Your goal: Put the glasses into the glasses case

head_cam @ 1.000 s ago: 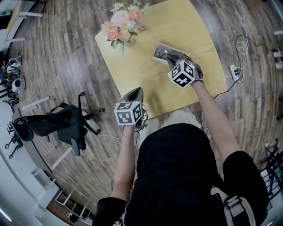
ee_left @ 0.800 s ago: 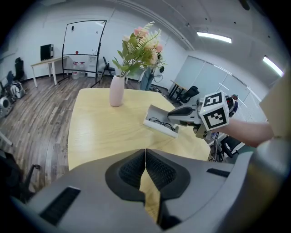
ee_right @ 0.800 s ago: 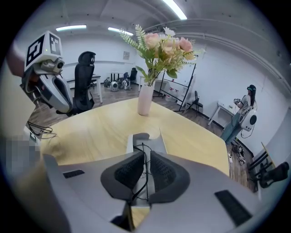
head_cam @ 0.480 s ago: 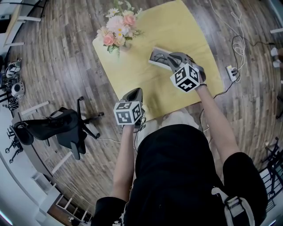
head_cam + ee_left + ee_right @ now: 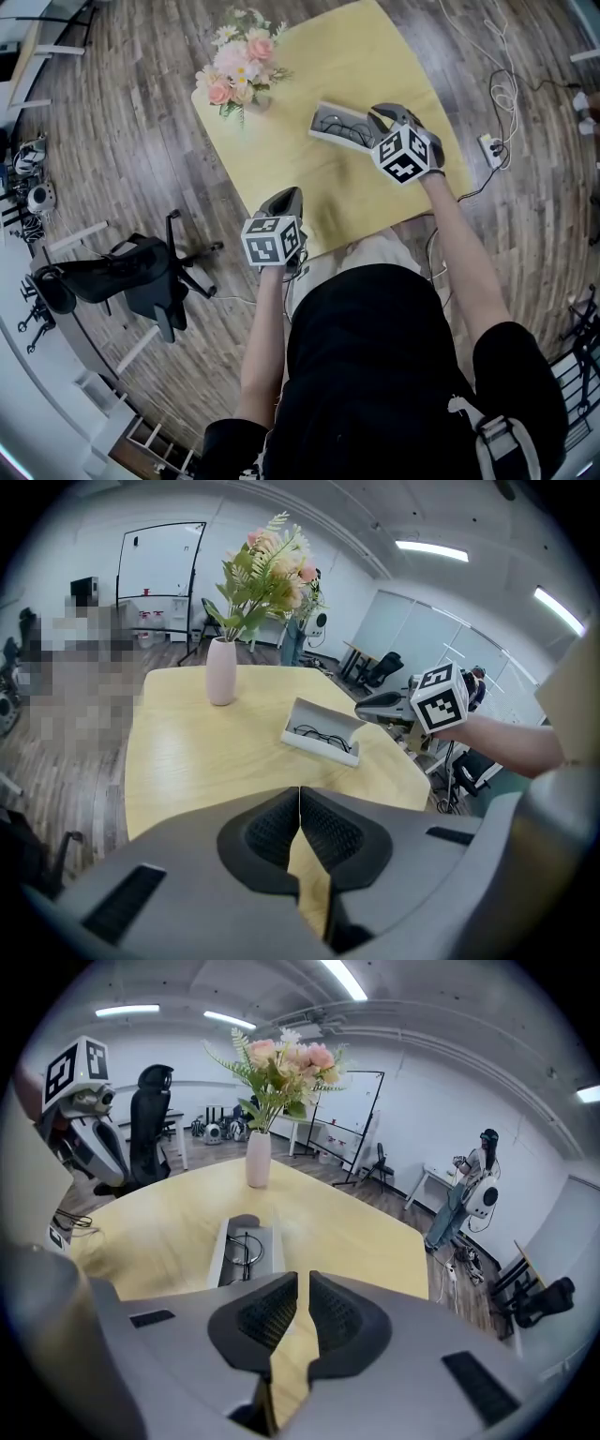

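A grey glasses case (image 5: 323,128) lies open on the yellow table (image 5: 375,56), and dark thin-framed glasses (image 5: 347,127) rest inside it. The left gripper view shows the case (image 5: 328,745) with the glasses (image 5: 323,732) in it, as does the right gripper view, with case (image 5: 225,1251) and glasses (image 5: 246,1244). My right gripper (image 5: 382,114) hovers just right of the case, a narrow gap between its pads and nothing in it. My left gripper (image 5: 286,199) stays over the table's near edge, pads touching, empty.
A pink vase of flowers (image 5: 239,80) stands at the table's far left corner. A black office chair (image 5: 141,267) sits on the wooden floor to the left. Cables and a power strip (image 5: 494,150) lie on the floor to the right of the table.
My right gripper has drawn back from over the case, moving right and slightly up, so the case and glasses now show fully. The left gripper has stayed put.
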Action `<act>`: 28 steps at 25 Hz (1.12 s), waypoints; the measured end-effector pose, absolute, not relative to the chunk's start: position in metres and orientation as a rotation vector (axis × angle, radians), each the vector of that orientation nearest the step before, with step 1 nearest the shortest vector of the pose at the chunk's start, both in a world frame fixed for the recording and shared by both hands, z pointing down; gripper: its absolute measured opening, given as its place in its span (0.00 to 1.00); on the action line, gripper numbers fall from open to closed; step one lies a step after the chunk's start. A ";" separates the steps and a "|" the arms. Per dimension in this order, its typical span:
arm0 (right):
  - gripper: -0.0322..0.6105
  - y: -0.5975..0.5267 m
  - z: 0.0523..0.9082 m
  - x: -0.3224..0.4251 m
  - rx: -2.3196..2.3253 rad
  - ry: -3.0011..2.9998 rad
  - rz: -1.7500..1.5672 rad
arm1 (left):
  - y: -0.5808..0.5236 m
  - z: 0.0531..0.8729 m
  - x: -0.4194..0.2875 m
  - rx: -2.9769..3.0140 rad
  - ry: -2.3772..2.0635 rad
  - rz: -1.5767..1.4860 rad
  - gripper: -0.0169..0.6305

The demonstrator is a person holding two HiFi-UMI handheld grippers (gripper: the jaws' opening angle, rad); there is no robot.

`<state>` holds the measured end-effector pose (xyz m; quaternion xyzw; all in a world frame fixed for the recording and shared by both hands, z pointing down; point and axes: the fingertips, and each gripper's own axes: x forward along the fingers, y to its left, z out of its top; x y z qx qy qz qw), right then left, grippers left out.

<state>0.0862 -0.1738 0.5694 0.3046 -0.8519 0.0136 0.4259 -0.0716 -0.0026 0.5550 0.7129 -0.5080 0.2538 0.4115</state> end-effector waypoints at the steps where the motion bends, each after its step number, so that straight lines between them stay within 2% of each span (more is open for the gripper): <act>1: 0.13 -0.173 0.573 0.088 0.760 -2.126 0.040 | -0.002 0.555 -0.071 1.792 -1.279 0.640 0.06; 28: 0.12 -0.103 0.591 0.057 0.737 -2.101 0.121 | 0.017 0.554 -0.081 1.851 -1.179 0.656 0.06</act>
